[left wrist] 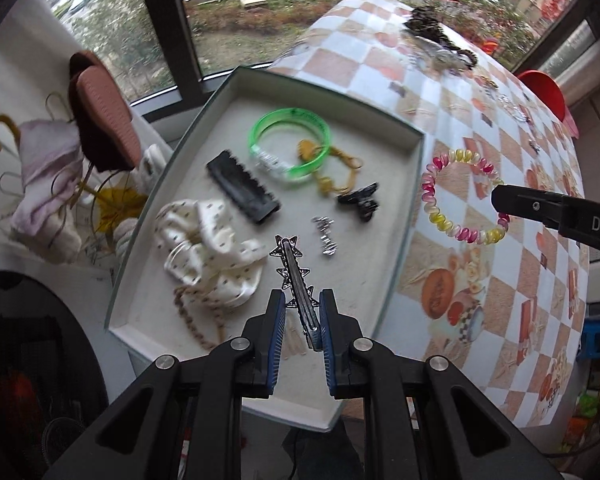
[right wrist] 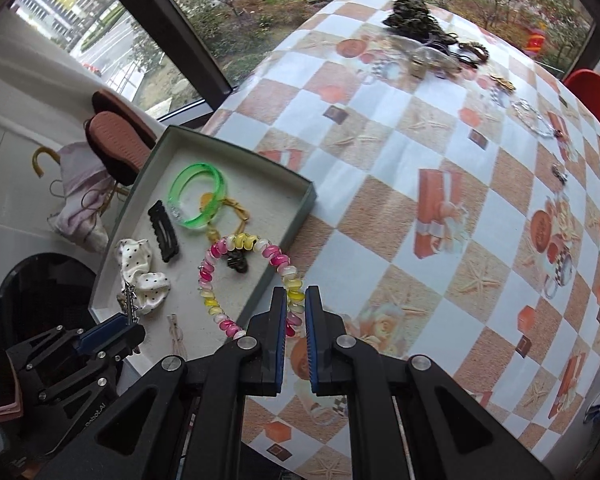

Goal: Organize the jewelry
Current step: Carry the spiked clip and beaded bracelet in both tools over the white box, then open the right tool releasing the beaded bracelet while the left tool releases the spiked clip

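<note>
My left gripper is shut on a dark hair clip with silver stars, held over the near part of a shallow white tray. In the tray lie a green bangle, a black comb clip, a white dotted scrunchie, a yellow cord charm, a black claw clip and a small silver clip. My right gripper is shut on a pink and yellow spiral bracelet, which hangs above the tray's right edge. The left gripper shows at the lower left of the right wrist view.
A heap of dark and metallic jewelry lies at the far side of the checkered tablecloth, with a few loose pieces along the right. Beyond the tray's left side stands a rack with slippers. A red chair stands at the far right.
</note>
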The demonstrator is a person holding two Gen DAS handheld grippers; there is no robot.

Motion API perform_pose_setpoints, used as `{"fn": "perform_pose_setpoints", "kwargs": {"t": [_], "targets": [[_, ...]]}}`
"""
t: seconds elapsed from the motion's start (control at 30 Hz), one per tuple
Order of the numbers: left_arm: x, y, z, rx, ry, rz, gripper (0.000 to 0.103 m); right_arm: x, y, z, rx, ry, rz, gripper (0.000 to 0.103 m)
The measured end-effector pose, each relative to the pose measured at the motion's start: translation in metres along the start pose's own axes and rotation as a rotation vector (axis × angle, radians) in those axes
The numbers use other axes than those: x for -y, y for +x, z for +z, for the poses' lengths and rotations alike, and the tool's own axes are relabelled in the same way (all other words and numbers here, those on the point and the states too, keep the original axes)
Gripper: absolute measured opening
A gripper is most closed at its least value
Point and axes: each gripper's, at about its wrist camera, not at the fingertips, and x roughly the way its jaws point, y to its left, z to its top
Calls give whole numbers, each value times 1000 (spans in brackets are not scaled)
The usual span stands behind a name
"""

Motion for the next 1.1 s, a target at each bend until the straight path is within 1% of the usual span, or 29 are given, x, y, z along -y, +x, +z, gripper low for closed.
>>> {"fn": "perform_pose_setpoints", "kwargs": {"t": [0.3, 0.53, 0.73, 1.1], "targets": [[-18, 17, -11, -38, -40, 8, 21, -28, 17, 5, -39, -56, 23, 10], [-20, 27, -9, -50, -49, 6, 21, -42, 29, 12, -57, -86, 25, 9], [-13, 33, 6, -35, -39, 4, 21, -39, 38, 27, -55, -77, 12, 9], [-6, 54, 25, -47, -32, 20, 21, -22, 55, 55, -55, -32, -15, 10]]}}
